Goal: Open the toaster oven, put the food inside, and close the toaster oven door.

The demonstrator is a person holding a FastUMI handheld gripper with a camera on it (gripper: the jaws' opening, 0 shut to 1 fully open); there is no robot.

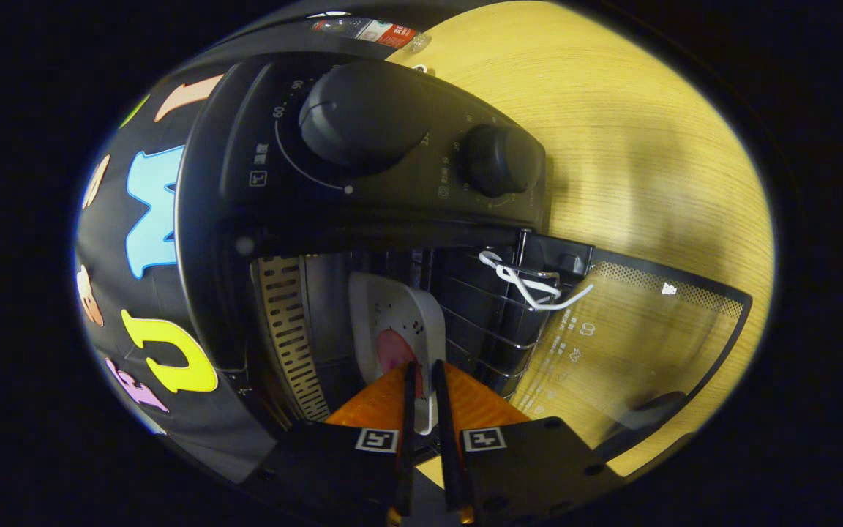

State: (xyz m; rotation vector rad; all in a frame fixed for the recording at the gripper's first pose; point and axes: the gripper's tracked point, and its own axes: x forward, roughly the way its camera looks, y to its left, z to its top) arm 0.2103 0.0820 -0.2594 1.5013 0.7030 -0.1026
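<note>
- We see the worktop [612, 146] stretching pale and wood-grained beyond the jaws and off to their right, carrying everything else.
- The toaster oven [260, 219] fills the space ahead of the jaws; the view is rolled, so its control panel with two round knobs [363, 121] sits above the open cavity.
- Its glass door [634, 337] is swung fully open and lies to the right of the jaws, with a dark handle along its far edge. A white cord [531, 285] is looped on the wire rack [480, 322] near the hinge.
- The food sits on a white tray [399, 322], a pinkish patch showing on it, already partly inside the cavity just ahead of the jaws.
- The gripper [421, 380] has its jaws drawn close together on the near rim of the tray; they look to be pinching it, one finger on either face of the rim.
- We judge the step in hand to be seating the tray. To do it well, we should keep the tray level with the rack and push straight along the cavity, not skewed toward the slotted side wall [286, 329].
- We should let go only once the tray rests fully on the rack, clear of the door's swing.
- Backing straight out keeps us off the cord, which could snag.
</note>
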